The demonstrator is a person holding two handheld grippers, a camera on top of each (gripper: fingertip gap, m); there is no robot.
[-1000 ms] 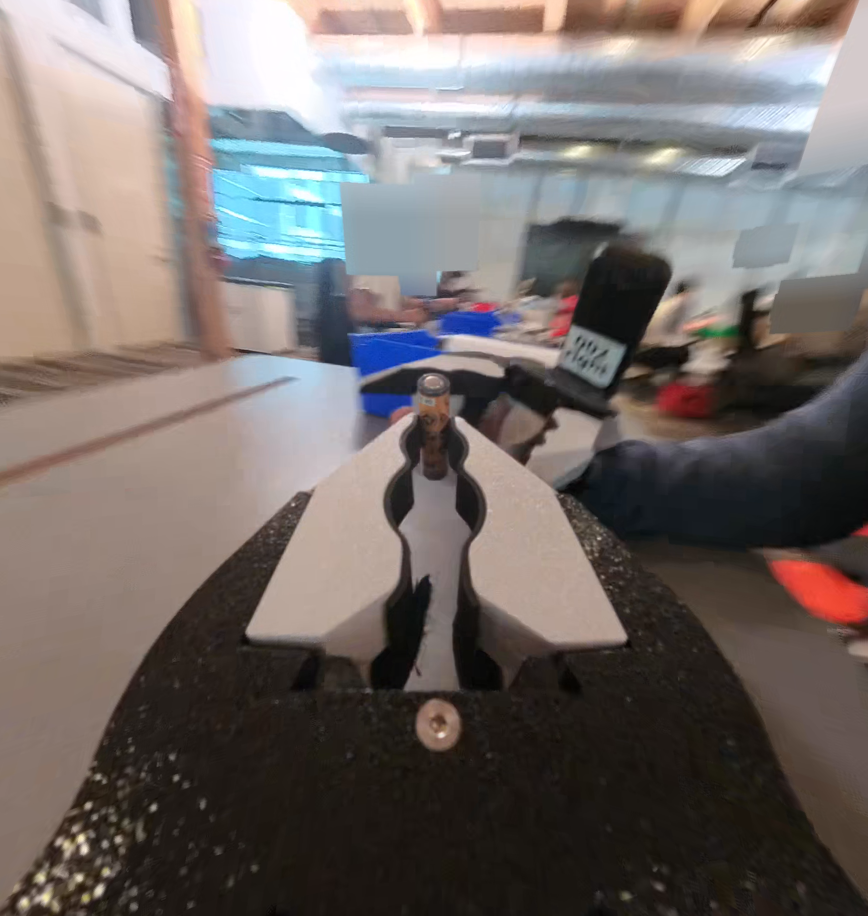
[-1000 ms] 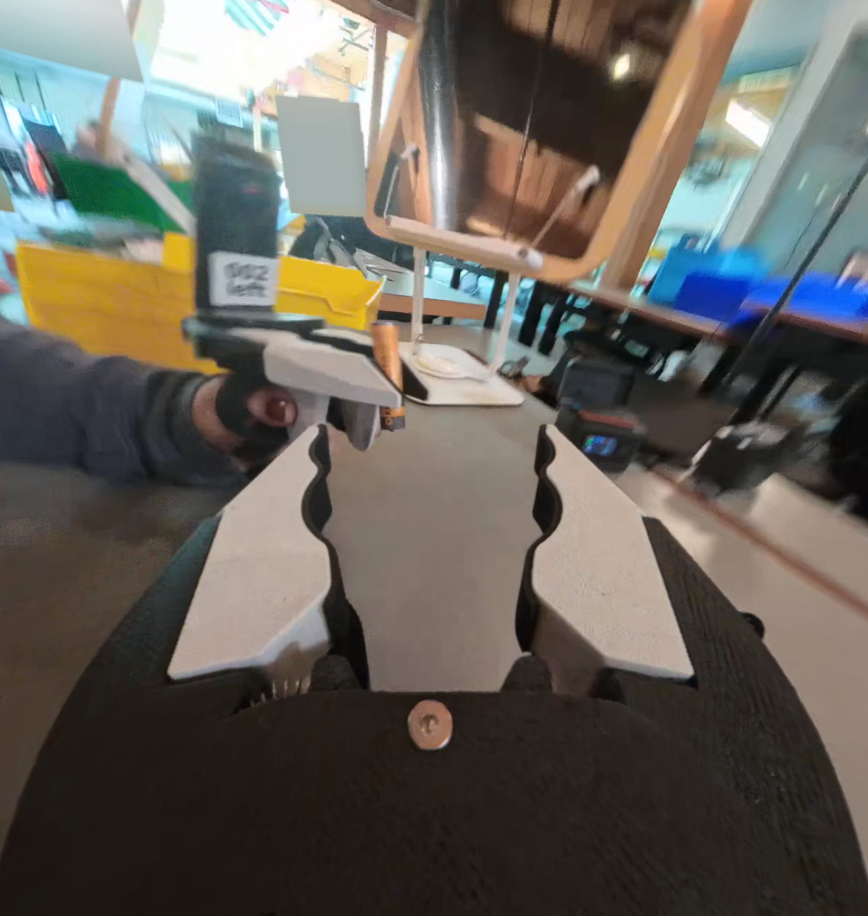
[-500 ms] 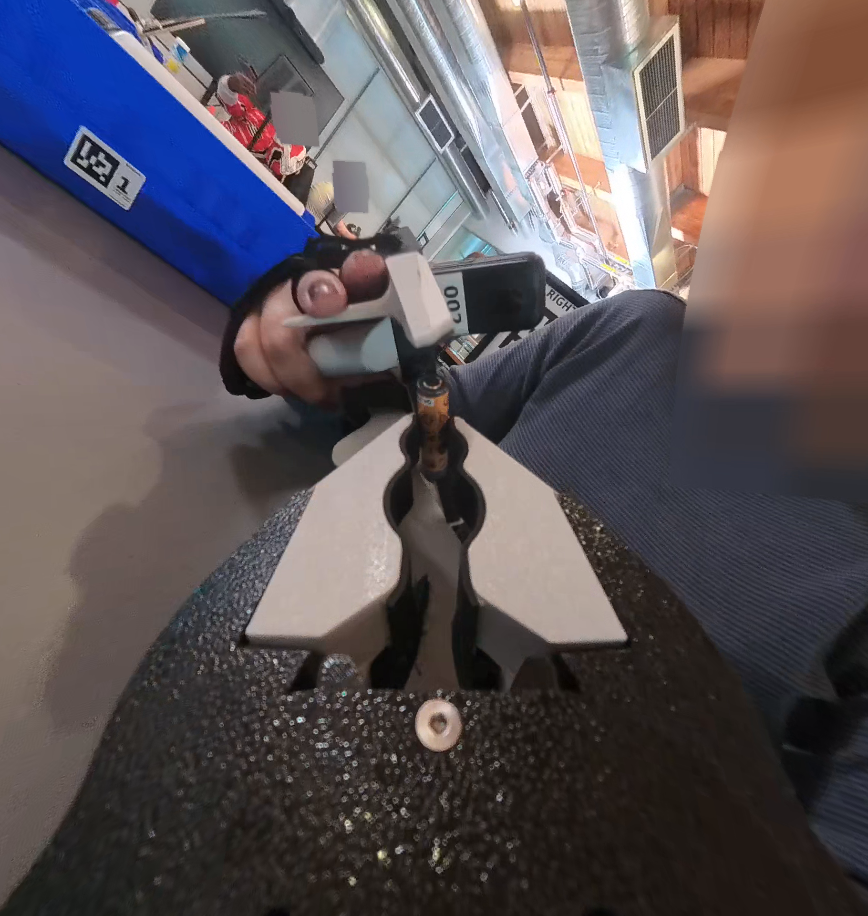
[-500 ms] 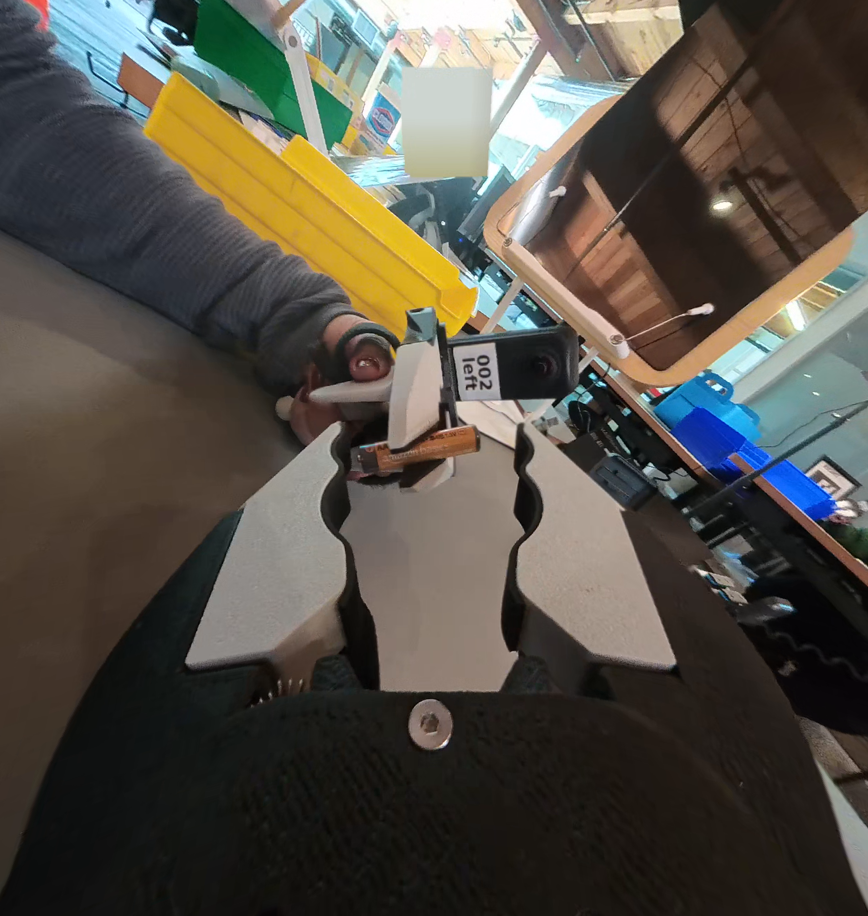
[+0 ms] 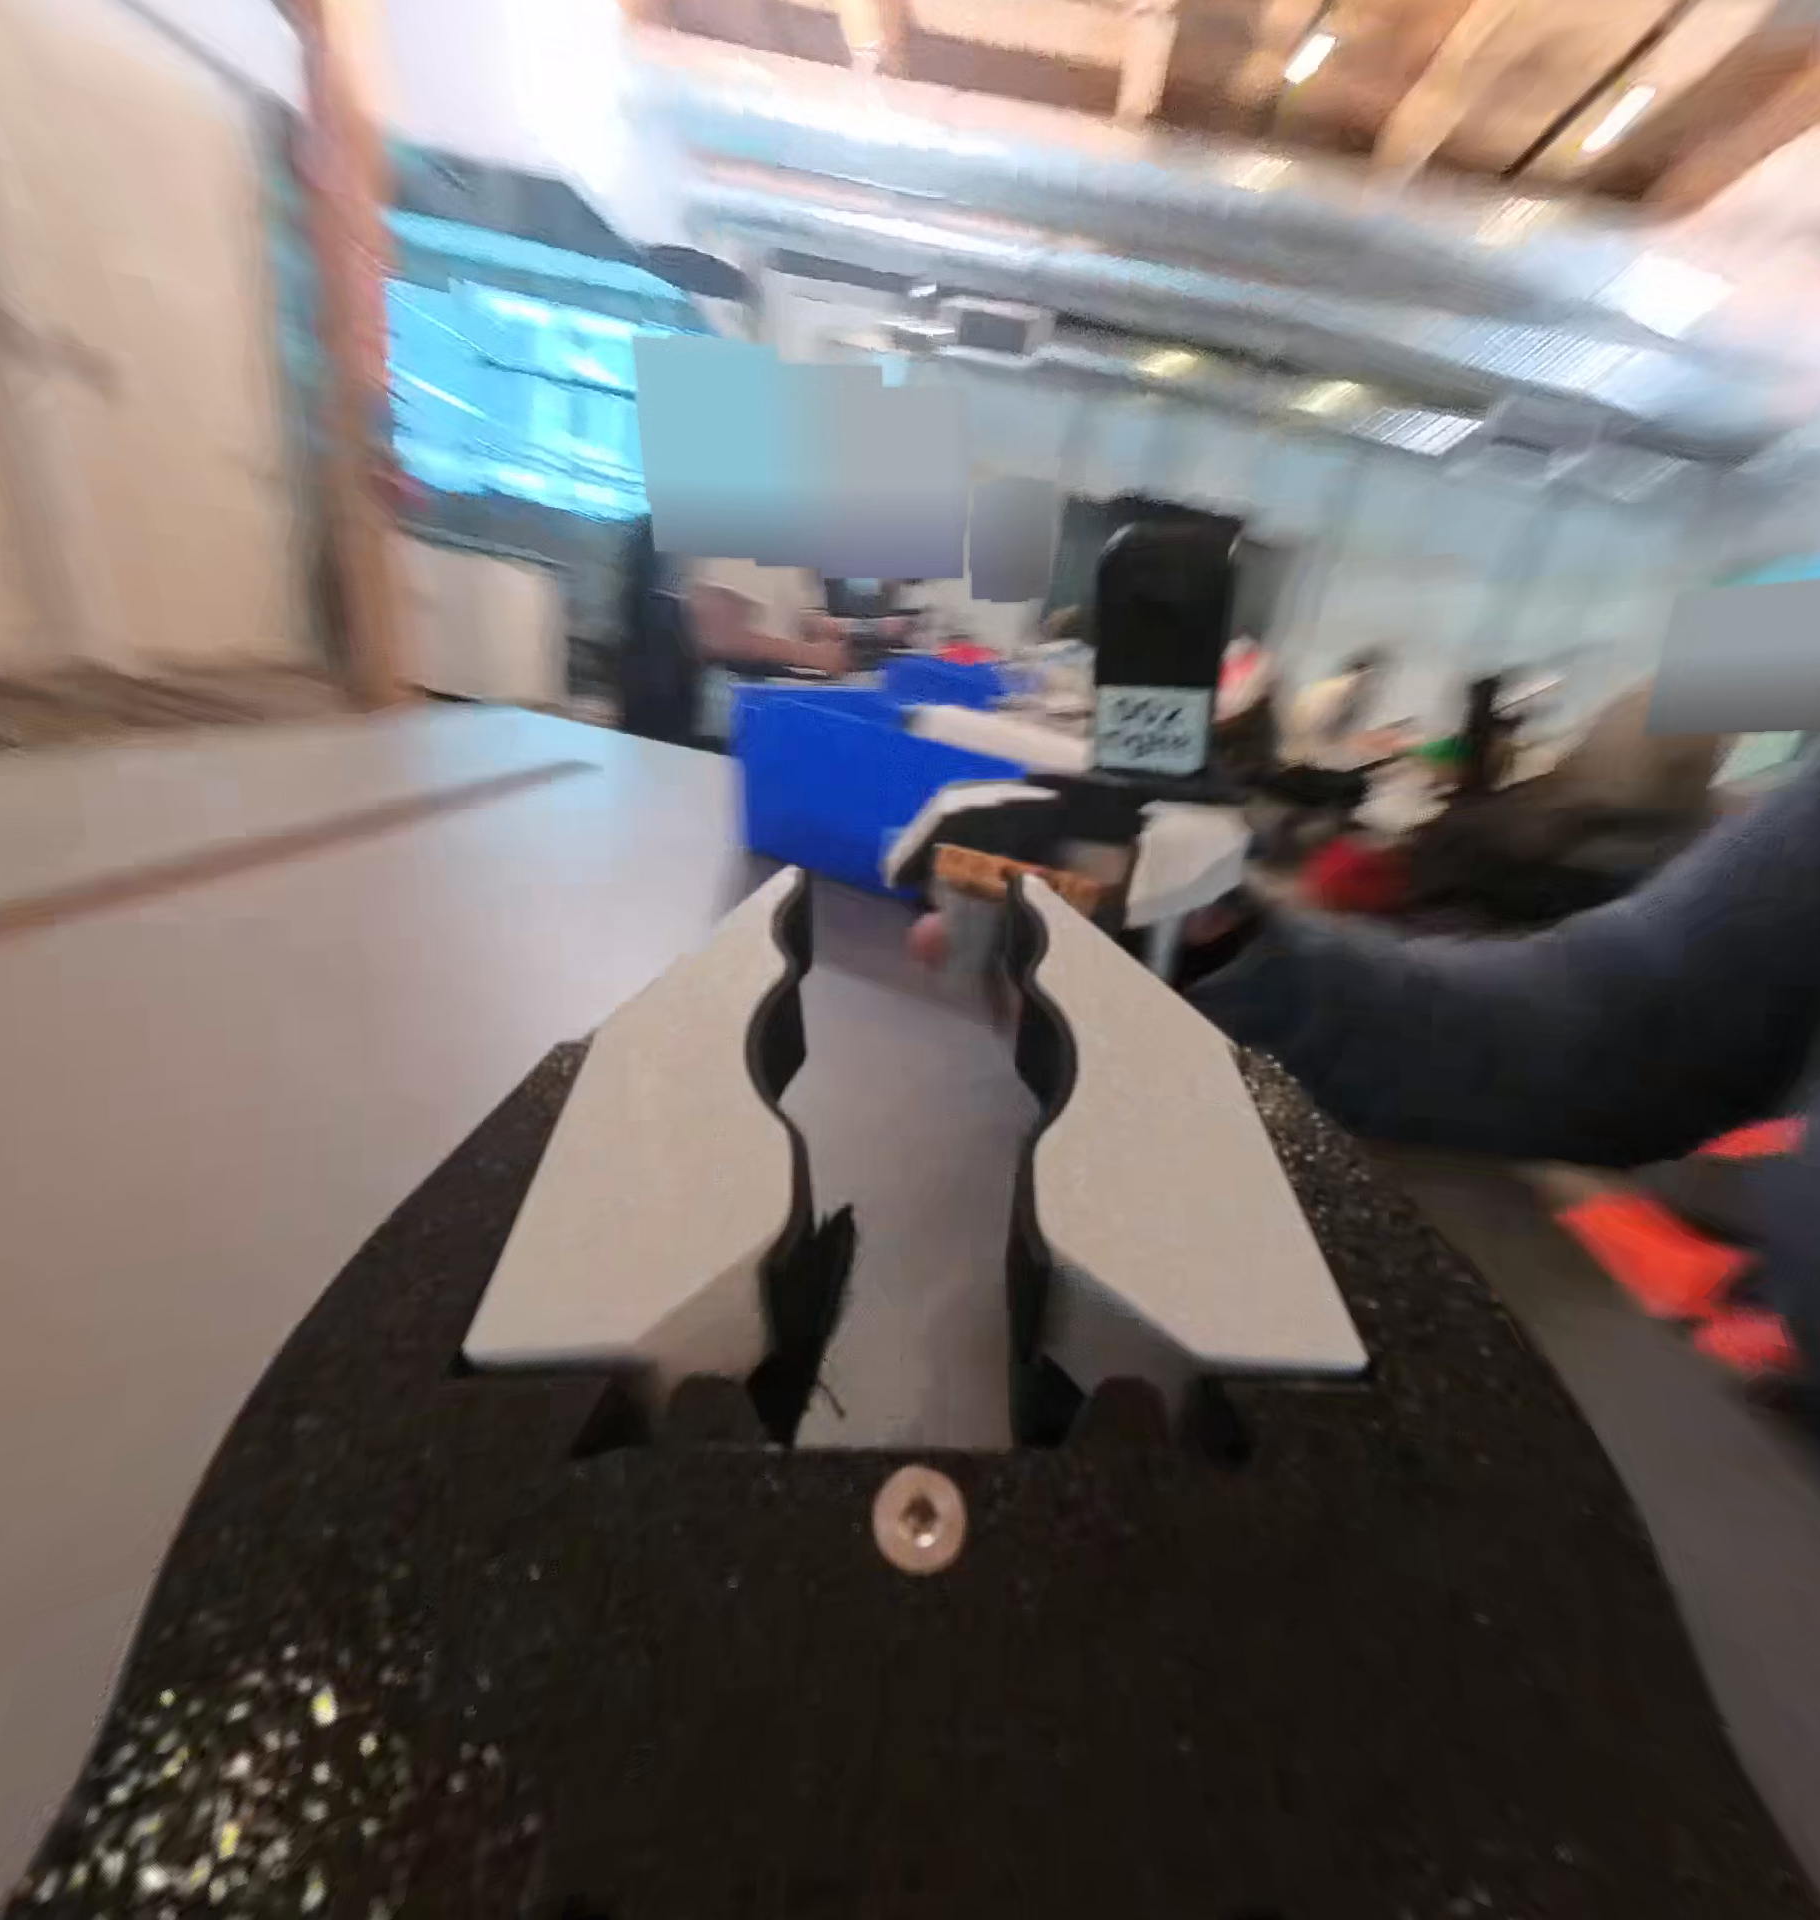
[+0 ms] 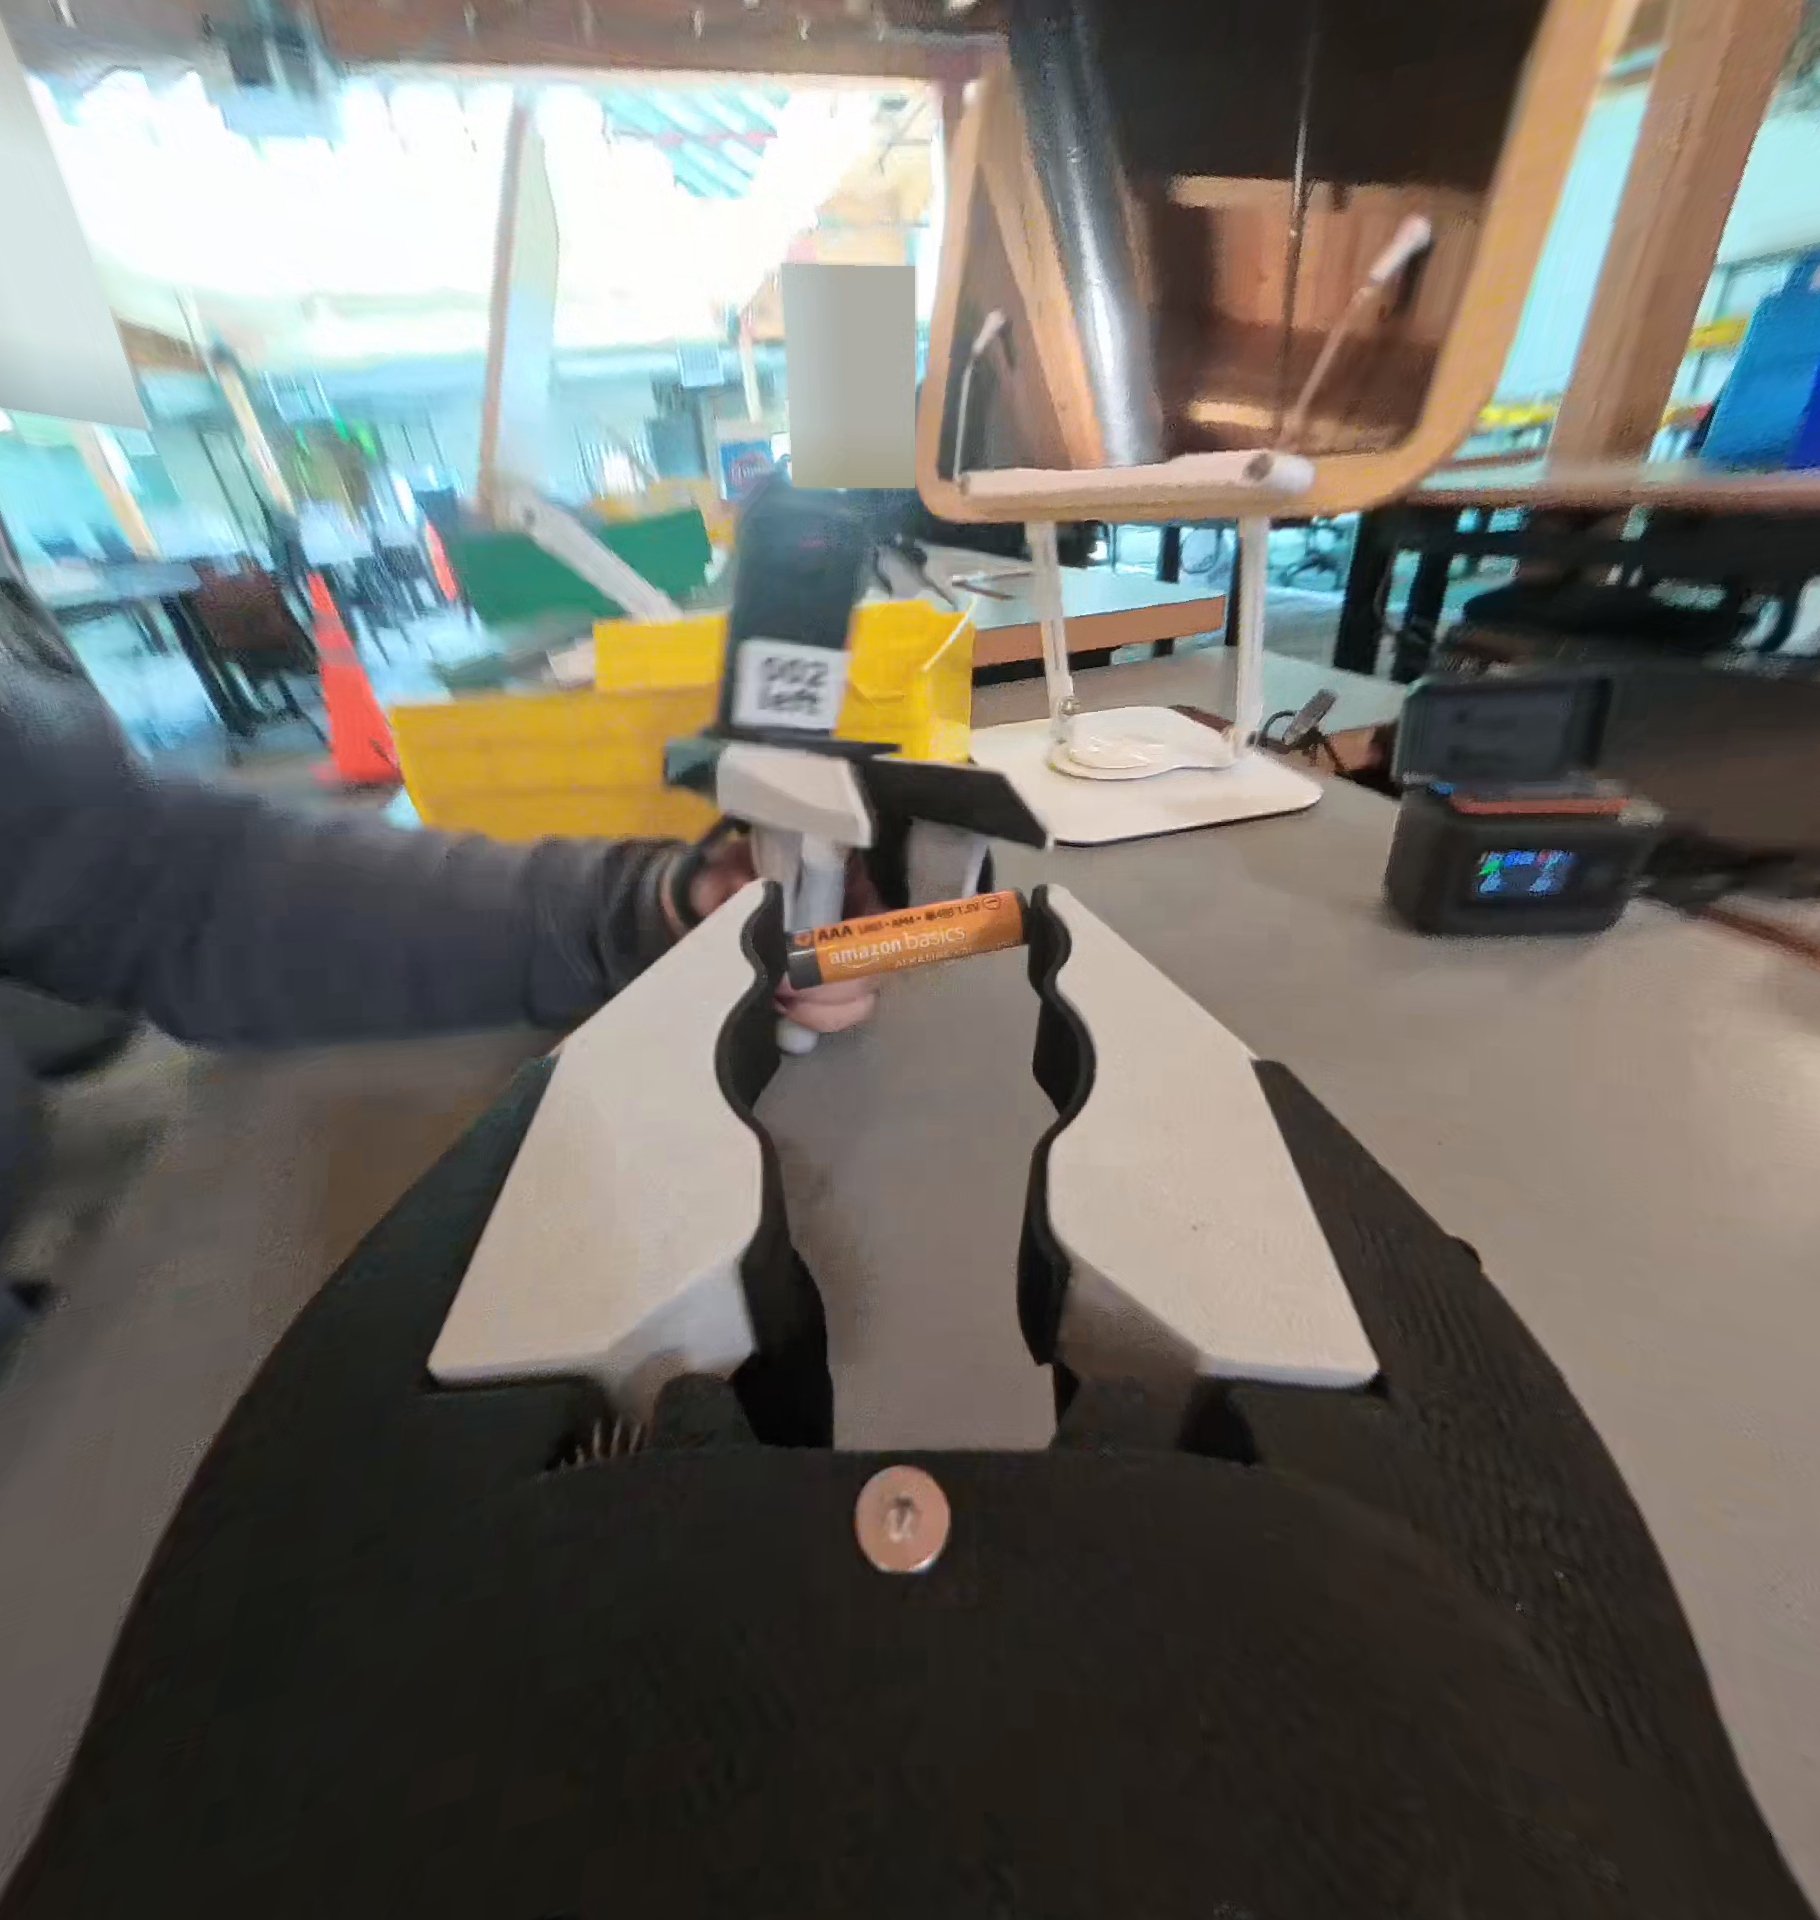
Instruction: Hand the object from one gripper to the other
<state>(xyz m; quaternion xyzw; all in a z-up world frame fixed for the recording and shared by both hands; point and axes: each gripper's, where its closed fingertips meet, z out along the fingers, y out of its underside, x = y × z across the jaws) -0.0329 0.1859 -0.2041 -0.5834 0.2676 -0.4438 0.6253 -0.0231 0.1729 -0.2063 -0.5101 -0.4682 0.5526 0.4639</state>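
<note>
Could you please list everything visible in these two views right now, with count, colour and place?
battery: one, orange and black, crosswise between the right gripper's fingertips
table: one, grey, under both grippers
bins: yellow ones at the table's far edge in the right wrist view; a blue one in the left wrist view
lamp stand: one, white, on the table behind the battery
small device with screen: one, black, right side of the table
traffic cone: one, orange, background
left gripper: white fingers, open, empty
right gripper: white fingers, shut on the battery
sleeves: dark, one behind each gripper
</note>
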